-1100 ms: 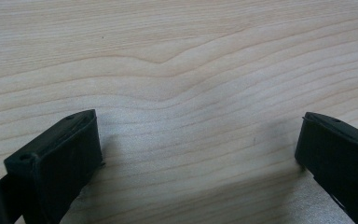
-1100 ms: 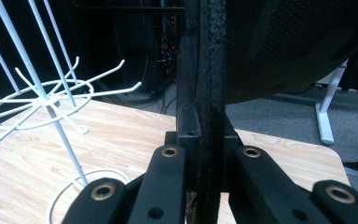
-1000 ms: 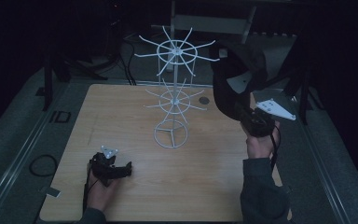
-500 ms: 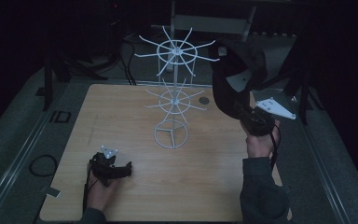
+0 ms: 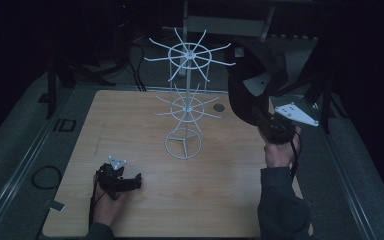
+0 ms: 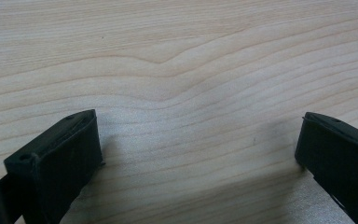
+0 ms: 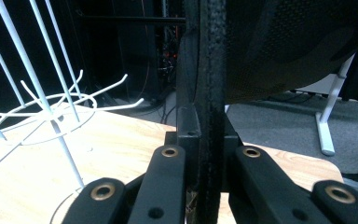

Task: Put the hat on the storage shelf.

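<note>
2 grippers: left gripper (image 5: 130, 181) wide open, empty; right gripper (image 5: 260, 117) clamps 1 black cap (image 5: 252, 80).

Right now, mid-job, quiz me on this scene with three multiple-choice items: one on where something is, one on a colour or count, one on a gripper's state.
1. Where is the left gripper?
A. Low over the near-left part of the wooden table
B. Raised beside the rack's top tier
C. Off the table's far edge

2. What colour is the wire rack?
A. Black
B. White
C. Red

3. What is the right gripper doing?
A. Open and empty
B. Shut on the black cap
C. Shut on a rack arm

Answers:
1 A: the high view shows it near the table's front left, and its own view shows wood grain close between the jaws.
2 B: its arms, post and ring base are white.
3 B: the right gripper view shows the jaws clamped on the cap's dark stitched edge.
</note>
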{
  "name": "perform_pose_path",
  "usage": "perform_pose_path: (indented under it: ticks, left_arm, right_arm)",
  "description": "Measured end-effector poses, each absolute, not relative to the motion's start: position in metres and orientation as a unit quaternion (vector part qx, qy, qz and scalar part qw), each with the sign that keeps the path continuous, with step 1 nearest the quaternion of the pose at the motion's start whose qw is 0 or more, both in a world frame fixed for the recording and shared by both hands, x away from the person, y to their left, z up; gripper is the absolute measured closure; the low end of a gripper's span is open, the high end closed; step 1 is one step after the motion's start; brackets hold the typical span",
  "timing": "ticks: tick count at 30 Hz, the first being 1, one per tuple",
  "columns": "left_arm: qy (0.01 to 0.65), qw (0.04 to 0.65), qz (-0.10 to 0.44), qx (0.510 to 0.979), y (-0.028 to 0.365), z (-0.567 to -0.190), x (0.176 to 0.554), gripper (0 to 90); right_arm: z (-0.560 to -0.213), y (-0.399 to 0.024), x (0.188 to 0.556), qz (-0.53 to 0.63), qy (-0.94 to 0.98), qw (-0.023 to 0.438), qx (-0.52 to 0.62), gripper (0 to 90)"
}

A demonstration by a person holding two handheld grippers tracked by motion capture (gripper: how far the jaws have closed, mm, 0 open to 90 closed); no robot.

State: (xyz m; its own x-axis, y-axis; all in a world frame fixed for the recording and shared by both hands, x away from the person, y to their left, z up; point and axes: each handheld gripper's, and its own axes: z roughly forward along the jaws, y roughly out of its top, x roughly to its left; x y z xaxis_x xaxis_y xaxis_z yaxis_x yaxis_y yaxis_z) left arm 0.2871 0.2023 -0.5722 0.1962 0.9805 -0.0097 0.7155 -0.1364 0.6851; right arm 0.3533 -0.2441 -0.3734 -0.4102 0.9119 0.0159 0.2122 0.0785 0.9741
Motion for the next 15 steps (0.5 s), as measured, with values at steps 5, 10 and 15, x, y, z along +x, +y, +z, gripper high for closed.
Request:
perform_pose_path:
  ticks: [5, 10, 15]
  left_arm:
    - [0.591, 0.288, 0.230, 0.718, 0.2023, -0.5722, 0.2871, 0.2]
    - [0.591, 0.288, 0.230, 0.718, 0.2023, -0.5722, 0.2871, 0.2]
    - [0.591, 0.288, 0.230, 0.718, 0.2023, -0.5722, 0.2871, 0.2]
  right_arm:
    - [-0.3708, -0.2427, 0.3527, 0.529, 0.654, 0.335, 0.426, 86.4]
    - [-0.3690, -0.2396, 0.3509, 0.530, 0.656, 0.335, 0.420, 86.3]
    - [-0.3677, -0.2368, 0.3492, 0.528, 0.659, 0.344, 0.410, 86.3]
